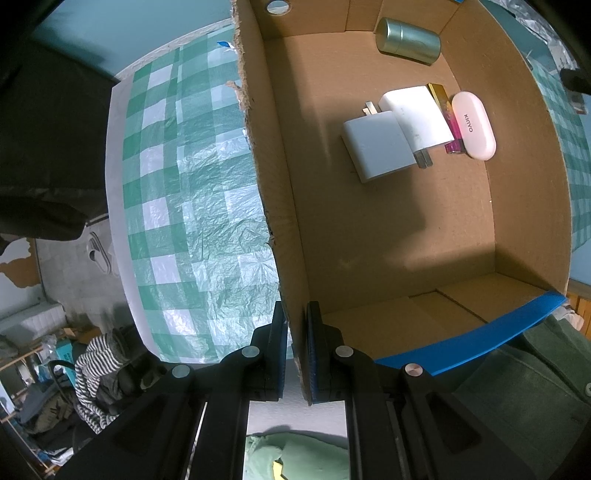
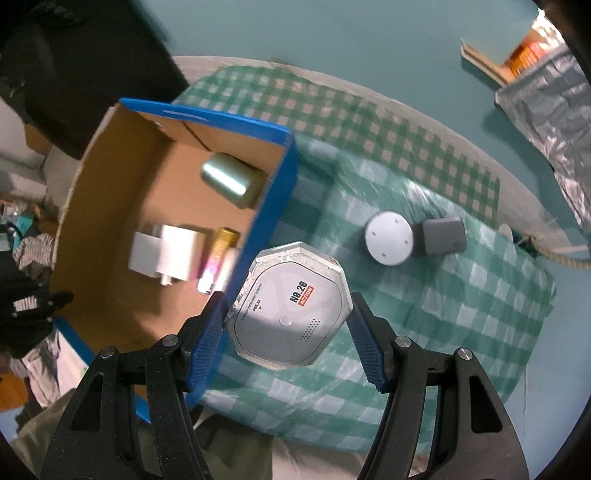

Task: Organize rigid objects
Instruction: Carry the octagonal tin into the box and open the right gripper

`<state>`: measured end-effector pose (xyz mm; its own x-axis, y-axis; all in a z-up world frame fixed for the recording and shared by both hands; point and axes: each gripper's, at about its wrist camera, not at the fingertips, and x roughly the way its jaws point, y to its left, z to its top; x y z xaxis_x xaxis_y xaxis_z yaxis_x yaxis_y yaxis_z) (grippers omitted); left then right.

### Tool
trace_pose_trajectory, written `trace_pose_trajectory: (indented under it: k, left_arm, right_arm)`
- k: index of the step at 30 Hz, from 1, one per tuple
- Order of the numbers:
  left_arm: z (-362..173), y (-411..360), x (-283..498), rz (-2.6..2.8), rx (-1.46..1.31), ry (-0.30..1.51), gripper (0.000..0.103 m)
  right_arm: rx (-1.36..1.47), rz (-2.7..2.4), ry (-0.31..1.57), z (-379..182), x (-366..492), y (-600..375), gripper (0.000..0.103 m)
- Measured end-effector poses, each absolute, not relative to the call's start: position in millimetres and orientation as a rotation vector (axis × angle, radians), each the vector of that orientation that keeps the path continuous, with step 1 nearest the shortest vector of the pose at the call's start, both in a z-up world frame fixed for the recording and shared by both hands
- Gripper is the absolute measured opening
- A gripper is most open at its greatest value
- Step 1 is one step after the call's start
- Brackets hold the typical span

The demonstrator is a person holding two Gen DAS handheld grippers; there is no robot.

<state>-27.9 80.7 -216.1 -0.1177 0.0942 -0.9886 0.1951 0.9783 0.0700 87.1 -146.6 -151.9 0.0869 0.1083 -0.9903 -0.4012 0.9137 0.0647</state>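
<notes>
My left gripper (image 1: 296,332) is shut on the torn side wall of the cardboard box (image 1: 280,206). In the box lie a green metal tin (image 1: 408,36), two white chargers (image 1: 380,146), a gold-and-pink tube (image 1: 445,114) and a pink case (image 1: 474,125). My right gripper (image 2: 290,325) is shut on a grey octagonal device (image 2: 291,308) and holds it above the tablecloth, beside the box's blue outer wall (image 2: 266,229). A round grey puck (image 2: 388,237) and a dark grey square block (image 2: 443,235) lie on the cloth beyond it.
The box stands on a green-and-white checked cloth (image 1: 192,206) over a table with a teal wall behind. A silver foil bag (image 2: 546,110) and a rope (image 2: 561,254) lie at the far right. Clothes and clutter (image 1: 96,373) sit on the floor.
</notes>
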Motion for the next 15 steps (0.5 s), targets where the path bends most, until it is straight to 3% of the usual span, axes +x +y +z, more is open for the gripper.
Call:
trace_pose_trajectory:
  k: [15]
  left_arm:
    - [-217,81,-27,-0.085,0.212,1.694,0.01]
  right_arm:
    - [-0.332,0.494,1.403,-141,90,-86,0.066]
